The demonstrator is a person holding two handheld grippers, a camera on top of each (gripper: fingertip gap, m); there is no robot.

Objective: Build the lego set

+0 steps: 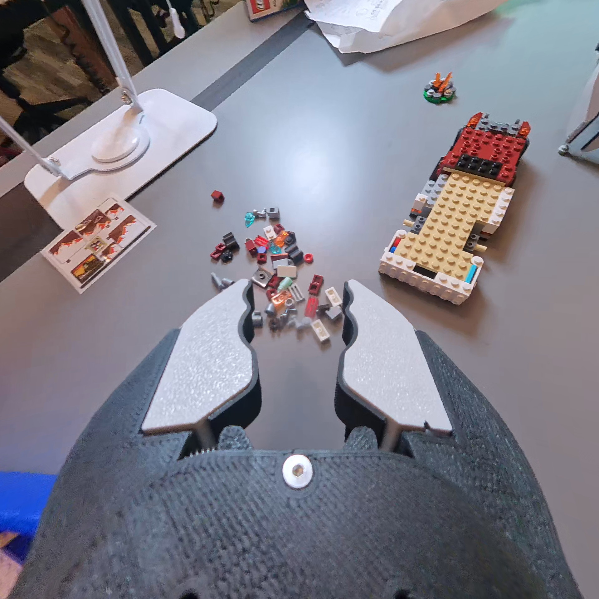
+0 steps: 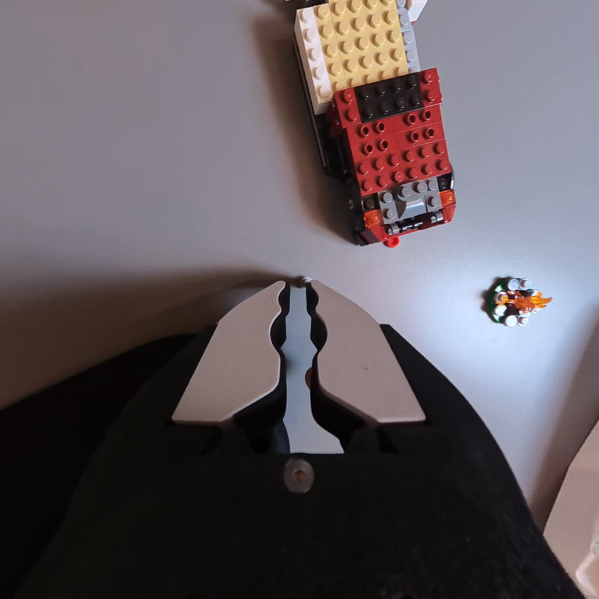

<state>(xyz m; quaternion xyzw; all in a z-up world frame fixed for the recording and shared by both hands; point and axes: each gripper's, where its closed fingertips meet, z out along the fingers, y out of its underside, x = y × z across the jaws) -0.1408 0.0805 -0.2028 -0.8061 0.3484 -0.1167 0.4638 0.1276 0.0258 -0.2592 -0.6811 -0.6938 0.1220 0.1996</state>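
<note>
Bench (image 1: 324,168) smooth, semi-gloss grey; loose bricks (image 1: 278,275) glossy plastic; hand-held gripper (image 1: 296,291) fingers (image 1: 207,350) grainy matt, shell ribbed black.

Brick model (image 2: 372,97) cut by top edge; white speck (image 2: 306,279) at tool tips unidentifiable.

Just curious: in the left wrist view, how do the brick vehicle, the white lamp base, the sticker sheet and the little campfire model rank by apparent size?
Largest to smallest:
1. White lamp base
2. Brick vehicle, nearly as big
3. Sticker sheet
4. Campfire model, farthest away, so perhaps undersized

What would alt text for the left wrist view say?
The left gripper hangs open above a scatter of small loose bricks on a grey table, gripping nothing. A part-built brick vehicle lies to its right.
</note>
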